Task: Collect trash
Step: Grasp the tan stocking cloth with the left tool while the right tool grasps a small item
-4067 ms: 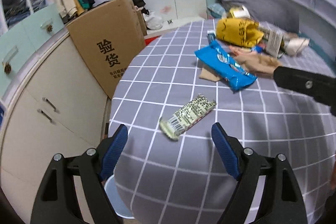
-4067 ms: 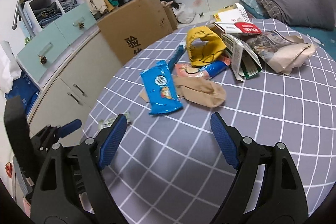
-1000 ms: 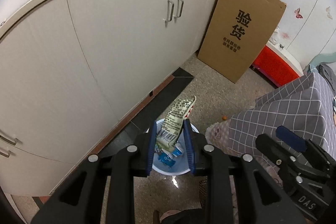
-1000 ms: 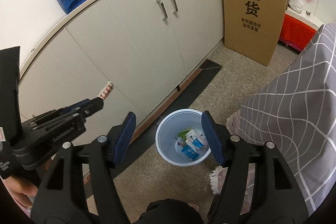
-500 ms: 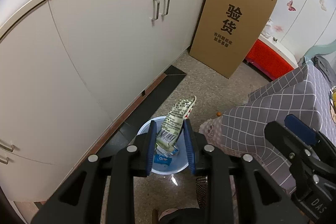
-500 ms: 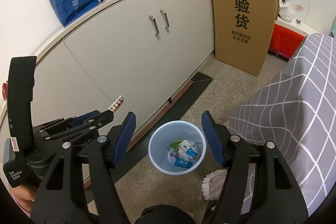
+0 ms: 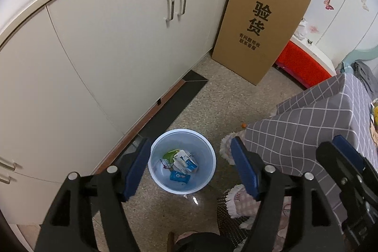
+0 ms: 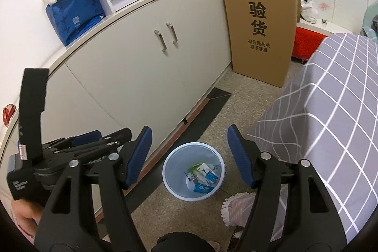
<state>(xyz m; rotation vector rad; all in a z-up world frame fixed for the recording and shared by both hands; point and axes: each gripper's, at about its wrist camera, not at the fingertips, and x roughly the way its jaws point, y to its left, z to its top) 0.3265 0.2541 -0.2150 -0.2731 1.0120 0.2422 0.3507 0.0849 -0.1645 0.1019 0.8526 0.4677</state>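
A pale blue trash bin (image 7: 208, 157) stands on the floor by the cabinets, with several wrappers (image 7: 182, 163) inside. My left gripper (image 7: 190, 152) is open and empty, held above the bin. My right gripper (image 8: 190, 141) is open and empty, also above the bin (image 8: 170, 171), to the right of the left one. The left gripper's body shows at the lower left of the right wrist view (image 8: 70, 152). The wrapper I held is not seen apart from the trash in the bin.
Cream cabinets (image 7: 118, 39) run along the left. A tall cardboard box (image 7: 262, 30) leans at their far end. A bed with a grey checked cover (image 7: 314, 119) is on the right. A red box (image 7: 300, 63) sits behind it.
My left gripper was shut on a green-and-white wrapper over the bin; it has opened and the wrapper is gone from the jaws. Both grippers have risen slightly.
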